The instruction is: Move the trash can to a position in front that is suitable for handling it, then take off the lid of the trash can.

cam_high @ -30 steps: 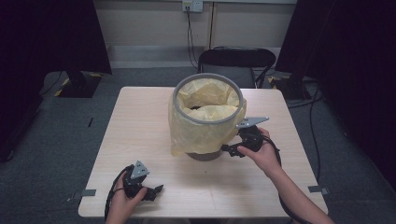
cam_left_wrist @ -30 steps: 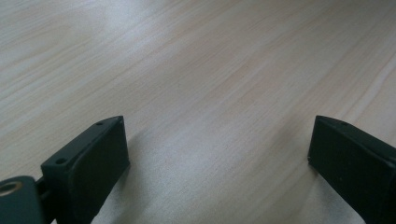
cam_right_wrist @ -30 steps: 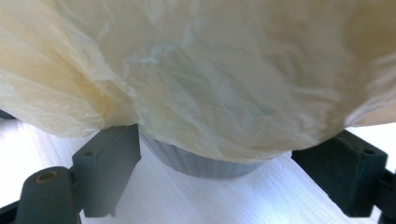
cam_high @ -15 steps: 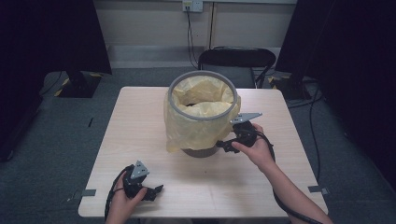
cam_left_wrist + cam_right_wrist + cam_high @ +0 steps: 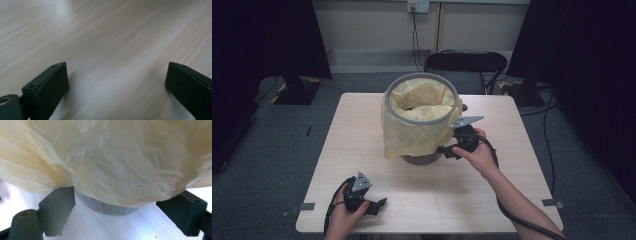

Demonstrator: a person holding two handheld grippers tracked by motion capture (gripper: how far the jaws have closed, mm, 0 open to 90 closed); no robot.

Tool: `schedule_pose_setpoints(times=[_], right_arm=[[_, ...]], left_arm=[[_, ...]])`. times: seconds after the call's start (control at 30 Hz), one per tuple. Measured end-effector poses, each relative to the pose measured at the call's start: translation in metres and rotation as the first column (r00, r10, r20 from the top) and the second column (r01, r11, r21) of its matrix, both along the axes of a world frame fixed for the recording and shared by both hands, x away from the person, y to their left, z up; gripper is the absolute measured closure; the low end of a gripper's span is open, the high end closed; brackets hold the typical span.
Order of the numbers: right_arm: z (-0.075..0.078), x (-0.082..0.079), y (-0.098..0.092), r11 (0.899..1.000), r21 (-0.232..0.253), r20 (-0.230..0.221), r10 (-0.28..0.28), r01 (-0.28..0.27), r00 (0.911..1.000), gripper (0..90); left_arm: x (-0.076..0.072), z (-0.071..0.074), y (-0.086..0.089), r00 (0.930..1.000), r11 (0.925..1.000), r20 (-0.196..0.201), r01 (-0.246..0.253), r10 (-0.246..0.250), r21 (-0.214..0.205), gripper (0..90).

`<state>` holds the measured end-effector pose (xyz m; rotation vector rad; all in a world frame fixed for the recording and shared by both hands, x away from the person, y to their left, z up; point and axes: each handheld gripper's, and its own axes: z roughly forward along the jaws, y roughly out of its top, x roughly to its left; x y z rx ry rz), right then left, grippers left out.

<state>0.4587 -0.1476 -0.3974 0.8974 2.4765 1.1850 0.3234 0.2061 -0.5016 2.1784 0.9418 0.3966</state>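
Bin [image 5: 422, 159]: grey, mid-tabletop [image 5: 362, 130], yellow liner [image 5: 412, 132] draped over its rim
My right gripper [image 5: 448, 150]: fingers wide, just beside the liner's hem
My left gripper [image 5: 379, 204]: fingers wide, holding nothing, near tabletop's front edge

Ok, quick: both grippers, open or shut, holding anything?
Left gripper: open, empty, low over the bare table.
Right gripper: open, holding nothing, jaws spread under the yellow bag at the bin.

Bin [image 5: 421, 159]: mostly hidden under the yellow bag [image 5: 412, 132]; just the grey base showed.
Bag in the right gripper view: cut off at the top and both sides.
Bin's inside: too dark to tell.
Chair [image 5: 464, 62]: lower part hidden behind the surface [image 5: 362, 130].
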Motion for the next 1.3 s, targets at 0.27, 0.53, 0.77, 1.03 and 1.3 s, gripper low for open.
schedule_pose_setpoints(times=[0.27, 0.53, 0.77, 1.03, 1.3], right_arm=[[0.0, 0.007, 0.012, 1.0, 0.003, 0.0, 0.005, -0.005, 1.0, 14.7], [-0.001, 0.013, 0.02, 1.0, 0.022, -0.005, 0.019, -0.018, 0.9998, 14.7], [0.0, 0.012, 0.02, 1.0, -0.015, 0.007, 0.024, -0.024, 0.9997, 14.7], [0.003, 0.005, 0.008, 0.999, -0.032, -0.008, 0.028, -0.029, 0.9996, 14.8], [0.016, -0.006, -0.004, 0.996, -0.078, -0.017, 0.043, -0.044, 0.9989, 14.8]], left_arm=[[0.0, 0.0, 0.0, 1.0, 1.0, 0.0, -0.001, 0.001, 0.002, 4.2], [0.0, 0.0, 0.0, 1.0, 1.0, 0.0, 0.0, 0.0, 0.001, 4.2], [0.0, 0.0, 0.0, 1.0, 1.0, -0.001, 0.0, 0.0, 0.001, 4.1], [0.0, 0.0, 0.0, 1.0, 1.0, 0.0, 0.0, 0.0, 0.002, 4.2], [0.0, 0.0, 0.0, 1.0, 1.0, 0.001, 0.0, 0.0, 0.006, 4.1]])
